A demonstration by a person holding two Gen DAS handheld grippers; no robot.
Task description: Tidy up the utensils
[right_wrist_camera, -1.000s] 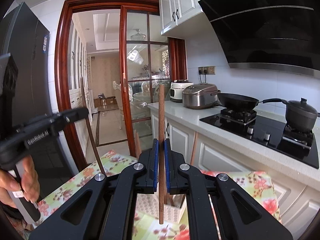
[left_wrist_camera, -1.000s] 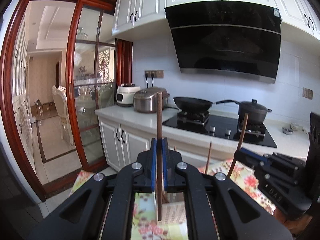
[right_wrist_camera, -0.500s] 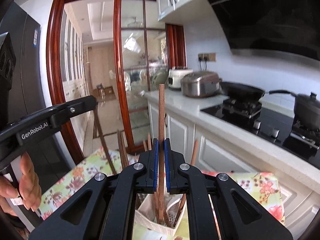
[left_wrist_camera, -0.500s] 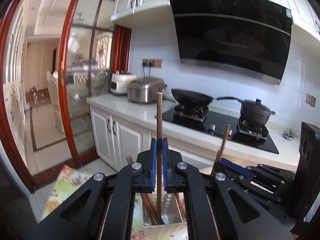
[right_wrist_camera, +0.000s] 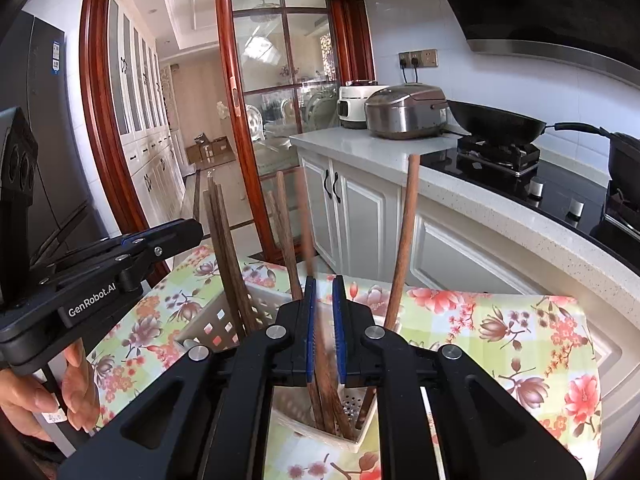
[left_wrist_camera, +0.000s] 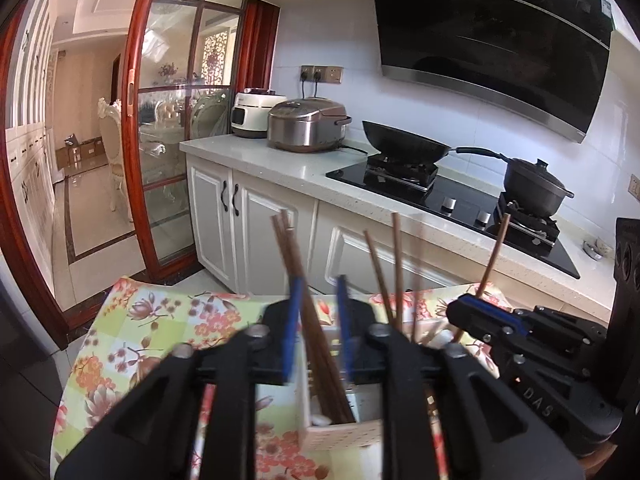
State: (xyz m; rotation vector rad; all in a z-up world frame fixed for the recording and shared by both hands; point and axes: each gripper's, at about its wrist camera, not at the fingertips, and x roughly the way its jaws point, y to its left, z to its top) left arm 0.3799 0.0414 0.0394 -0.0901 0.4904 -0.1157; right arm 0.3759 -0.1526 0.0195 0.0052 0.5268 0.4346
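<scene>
both tools, left tool [left_wrist_camera: 316, 324] and right tool [right_wrist_camera: 322, 330], gape apart above the holder [right_wrist_camera: 224, 320]; chopsticks [right_wrist_camera: 224, 256] stand loose between their pads.

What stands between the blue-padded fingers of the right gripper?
Brown wooden chopsticks stand between the right gripper's parted fingers, their lower ends in the white perforated plastic holder; the right wrist view shows this.

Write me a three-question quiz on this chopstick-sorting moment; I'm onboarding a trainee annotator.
1. True or false: the left gripper is clamped on a chopstick.
2. The chopsticks stand in: A) a white perforated holder; B) a glass jar; C) a drawer.
3. What lies under the holder?
Key: 1 false, its jaws stand apart; 2 A; 3 a floral tablecloth.
</scene>
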